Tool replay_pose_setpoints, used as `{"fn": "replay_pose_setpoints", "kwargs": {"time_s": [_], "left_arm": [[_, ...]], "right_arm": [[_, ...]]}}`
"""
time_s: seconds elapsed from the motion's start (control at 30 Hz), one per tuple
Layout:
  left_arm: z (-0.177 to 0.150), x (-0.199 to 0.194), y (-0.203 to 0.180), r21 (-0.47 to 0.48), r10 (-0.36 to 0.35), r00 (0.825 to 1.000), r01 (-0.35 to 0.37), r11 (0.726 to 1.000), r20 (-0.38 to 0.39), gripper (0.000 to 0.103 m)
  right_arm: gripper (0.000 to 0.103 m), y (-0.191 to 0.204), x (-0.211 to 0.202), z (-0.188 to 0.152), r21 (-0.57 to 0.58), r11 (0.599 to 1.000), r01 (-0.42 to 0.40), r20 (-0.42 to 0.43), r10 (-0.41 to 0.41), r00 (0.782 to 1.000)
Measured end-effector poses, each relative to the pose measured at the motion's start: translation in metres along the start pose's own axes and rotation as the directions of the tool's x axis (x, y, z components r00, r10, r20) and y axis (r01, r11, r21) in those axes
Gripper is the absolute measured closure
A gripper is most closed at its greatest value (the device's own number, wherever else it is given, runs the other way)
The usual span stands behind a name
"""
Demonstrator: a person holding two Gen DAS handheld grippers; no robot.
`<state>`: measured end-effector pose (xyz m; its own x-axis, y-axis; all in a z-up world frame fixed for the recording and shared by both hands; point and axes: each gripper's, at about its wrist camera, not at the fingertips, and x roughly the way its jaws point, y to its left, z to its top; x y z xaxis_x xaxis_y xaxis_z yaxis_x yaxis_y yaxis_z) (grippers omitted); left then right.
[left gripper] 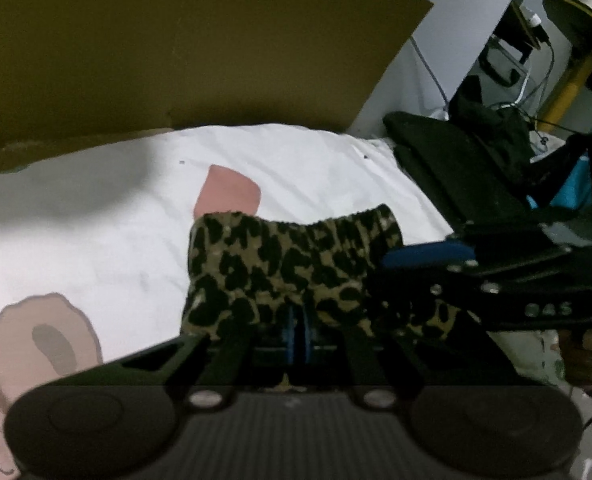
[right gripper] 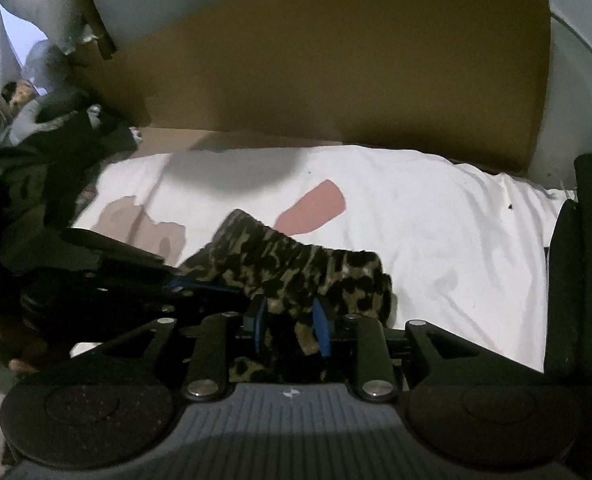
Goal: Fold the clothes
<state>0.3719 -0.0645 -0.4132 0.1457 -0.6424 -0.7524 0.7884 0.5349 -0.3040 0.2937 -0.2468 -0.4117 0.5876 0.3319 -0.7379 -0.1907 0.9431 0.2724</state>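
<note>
Left wrist view: the left gripper (left gripper: 298, 330) has its jaws pressed together on the near edge of a leopard-print garment (left gripper: 292, 264), pinching it. The garment rises just ahead of the jaws over a white bedsheet (left gripper: 108, 232), its gathered hem running left to right across the far side. The right gripper (left gripper: 428, 256) comes in from the right and touches the same cloth. Folded black clothes (left gripper: 448, 160) lie far right; a cardboard sheet (left gripper: 176, 40) stands behind the bed.

Right wrist view: the right gripper (right gripper: 290, 326) pinches a bunch of the garment (right gripper: 308, 268) between narrowly parted blue pads. The left gripper (right gripper: 184, 284) holds it just to the left. Both sit equally near. No container shows.
</note>
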Motion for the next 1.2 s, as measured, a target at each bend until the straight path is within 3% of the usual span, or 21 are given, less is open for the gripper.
{"fn": "replay_pose_setpoints", "kwargs": {"time_s": [0.23, 0.43, 0.63, 0.8, 0.93, 1.2], "left_arm": [[-0.001, -0.019, -0.002, 0.016, 0.038, 0.999, -0.038, 0.999, 0.023, 0.099], [0.002, -0.052, 0.007, -0.007, 0.057, 0.997, -0.056, 0.998, 0.044, 0.098], [0.000, -0.044, 0.022, -0.043, 0.103, 0.994, -0.102, 0.994, 0.025, 0.098], [-0.004, -0.026, 0.025, -0.013, 0.140, 0.990, -0.140, 0.990, -0.023, 0.099], [-0.007, -0.019, 0.030, -0.030, 0.141, 0.989, -0.142, 0.989, -0.034, 0.099], [-0.004, -0.025, 0.028, -0.024, 0.143, 0.989, -0.144, 0.989, -0.032, 0.099]], "right_arm": [[0.077, -0.016, 0.014, -0.009, 0.016, 0.999, 0.029, -0.046, -0.029, 0.999], [0.074, -0.015, -0.001, -0.010, 0.071, 0.997, 0.022, -0.048, -0.018, 0.999], [0.069, -0.003, -0.019, -0.012, 0.085, 0.996, -0.017, -0.012, 0.018, 1.000], [0.066, 0.006, -0.020, -0.019, 0.065, 0.997, -0.032, -0.038, 0.035, 0.999], [0.061, 0.002, -0.015, -0.027, 0.053, 0.999, -0.012, -0.067, 0.015, 0.998], [0.062, -0.019, -0.006, -0.037, 0.065, 0.996, 0.062, -0.119, -0.054, 0.991]]}}
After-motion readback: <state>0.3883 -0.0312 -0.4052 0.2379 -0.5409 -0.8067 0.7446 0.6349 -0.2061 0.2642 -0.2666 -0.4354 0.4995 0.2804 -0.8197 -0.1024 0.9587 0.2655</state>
